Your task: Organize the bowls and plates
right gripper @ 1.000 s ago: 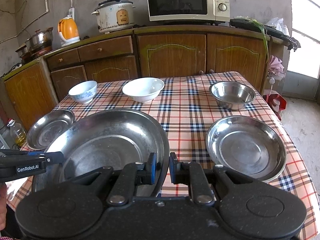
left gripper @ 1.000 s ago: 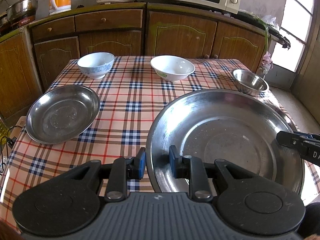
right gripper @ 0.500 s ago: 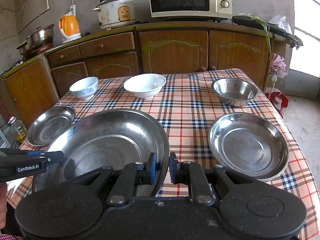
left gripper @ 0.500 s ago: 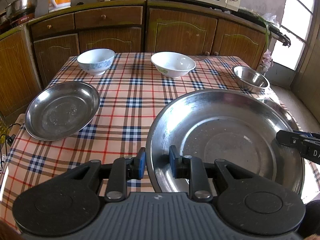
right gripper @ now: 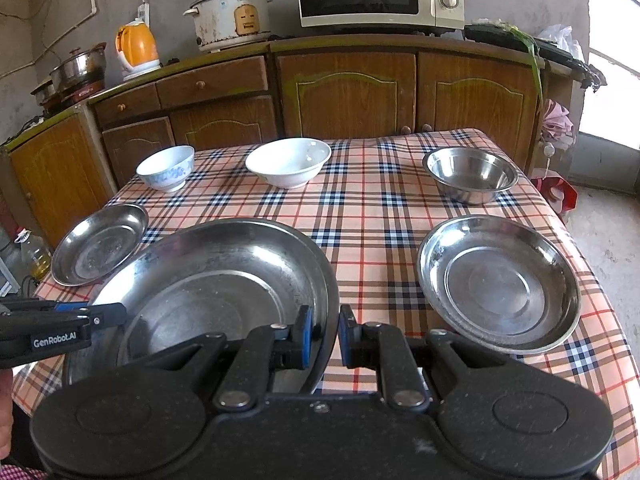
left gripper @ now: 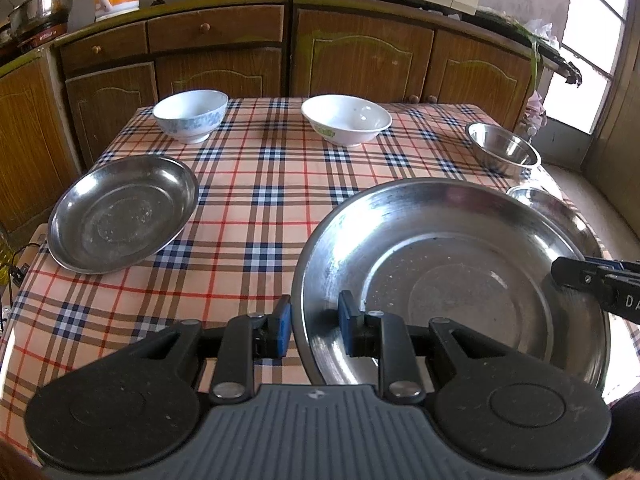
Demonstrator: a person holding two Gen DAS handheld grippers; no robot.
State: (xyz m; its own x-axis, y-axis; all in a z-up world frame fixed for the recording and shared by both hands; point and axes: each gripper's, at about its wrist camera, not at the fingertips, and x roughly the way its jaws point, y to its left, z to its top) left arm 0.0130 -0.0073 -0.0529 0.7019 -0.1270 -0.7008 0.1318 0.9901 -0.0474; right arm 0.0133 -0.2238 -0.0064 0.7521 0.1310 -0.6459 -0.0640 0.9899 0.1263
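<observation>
Currently the large steel plate (right gripper: 208, 280) is gripped by its rim at 9 o'clock by the left gripper (left gripper: 312, 326) and at 3 o'clock by the right gripper (right gripper: 324, 336), near the table's front edge. Judged next: it is to be lowered, perhaps as a base for the smaller plate (right gripper: 500, 284), then the bowls (right gripper: 288, 160).

In the left wrist view, the large steel plate (left gripper: 452, 280) hides most of the smaller plate (left gripper: 560, 208).

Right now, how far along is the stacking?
Done: nothing stacked yet. In hand: the big plate, clamped at opposite rims by the left gripper and right gripper. Left: two small plates and three bowls sit apart.
</observation>
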